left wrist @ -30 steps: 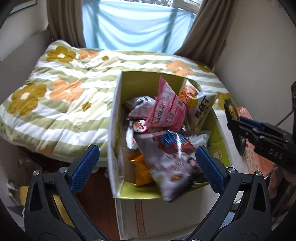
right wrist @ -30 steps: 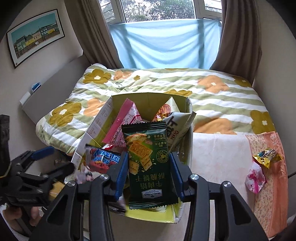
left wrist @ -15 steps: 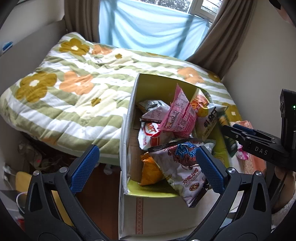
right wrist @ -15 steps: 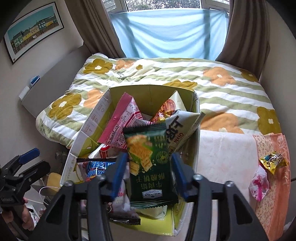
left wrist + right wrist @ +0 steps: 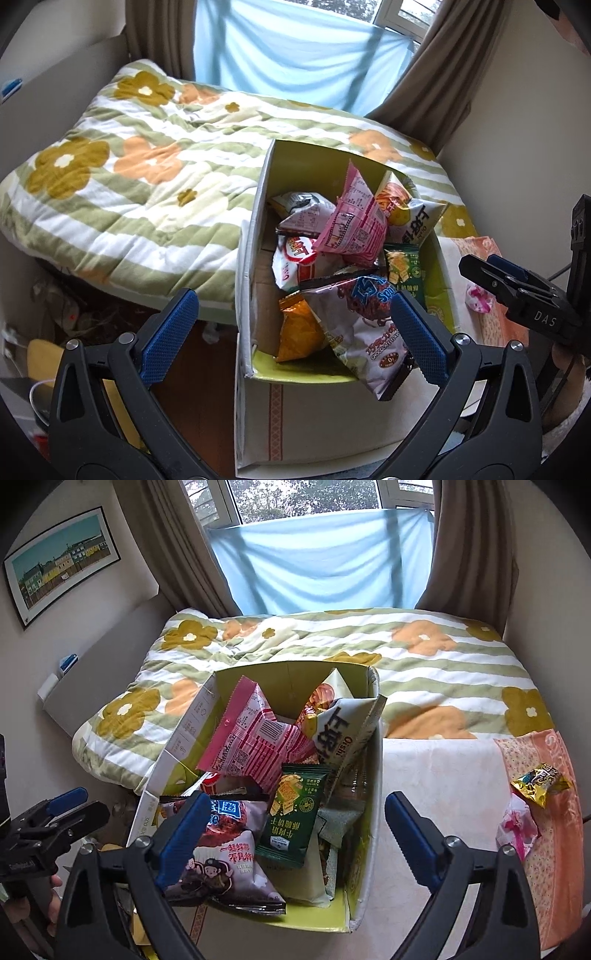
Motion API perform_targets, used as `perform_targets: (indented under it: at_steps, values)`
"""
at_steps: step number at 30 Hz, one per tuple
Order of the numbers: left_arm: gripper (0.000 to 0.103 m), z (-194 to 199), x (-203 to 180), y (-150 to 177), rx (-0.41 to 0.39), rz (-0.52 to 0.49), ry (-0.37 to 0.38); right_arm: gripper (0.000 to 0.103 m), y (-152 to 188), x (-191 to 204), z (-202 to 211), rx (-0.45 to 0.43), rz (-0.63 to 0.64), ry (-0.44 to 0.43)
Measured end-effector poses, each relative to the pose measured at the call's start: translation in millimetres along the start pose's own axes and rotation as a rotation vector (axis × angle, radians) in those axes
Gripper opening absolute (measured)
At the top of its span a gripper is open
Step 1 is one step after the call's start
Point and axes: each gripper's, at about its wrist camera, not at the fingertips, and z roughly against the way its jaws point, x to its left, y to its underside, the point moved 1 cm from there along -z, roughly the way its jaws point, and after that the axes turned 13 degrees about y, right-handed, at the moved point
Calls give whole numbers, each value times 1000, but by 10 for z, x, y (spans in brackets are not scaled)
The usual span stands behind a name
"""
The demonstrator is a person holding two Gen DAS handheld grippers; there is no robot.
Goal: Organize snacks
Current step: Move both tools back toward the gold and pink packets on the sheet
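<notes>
An open cardboard box (image 5: pixel 373 760) with a yellow-green lining stands at the bed's foot, full of snack bags. A dark green cracker pack (image 5: pixel 293 814) lies in it beside a pink bag (image 5: pixel 258 746) and a purple-white chocolate bag (image 5: pixel 225 860). The box (image 5: pixel 255 236) and green pack (image 5: pixel 404 273) also show in the left wrist view. My right gripper (image 5: pixel 297 840) is open and empty above the box. My left gripper (image 5: pixel 291 334) is open and empty over the box's near left edge. A gold snack (image 5: pixel 541 782) and a pink wrapped snack (image 5: pixel 517 827) lie on the bed to the right.
A green-striped floral quilt (image 5: pixel 424 664) covers the bed behind the box. An orange cloth (image 5: pixel 554 849) lies along the bed's right edge. Curtains and a blue sheet hang at the window. Clutter lies on the floor left of the box (image 5: pixel 66 317).
My right gripper opened and let go of the green cracker pack, which now lies in the box. Both grippers pulled back from the box a little.
</notes>
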Motion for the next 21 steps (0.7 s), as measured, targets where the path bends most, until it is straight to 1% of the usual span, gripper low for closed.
perform_targets:
  at_steps: [2, 7, 11, 13, 17, 21]
  values:
    - [103, 11, -23, 0, 1, -11, 14, 94, 22, 1, 70, -12, -9, 15]
    - [103, -36, -89, -6, 33, -41, 35, 94, 84, -58, 240, -34, -37, 45]
    - [103, -39, -275, -32, 33, -101, 83, 94, 160, -172, 396, -57, -72, 84]
    - [103, -58, -396, -49, 32, -132, 96, 94, 194, -275, 465, -67, -93, 106]
    - [103, -95, -653, -80, 37, -162, 140, 94, 233, -545, 572, -81, -145, 139]
    - [103, -188, -980, -85, 51, -213, 152, 94, 250, -955, 680, -102, -212, 173]
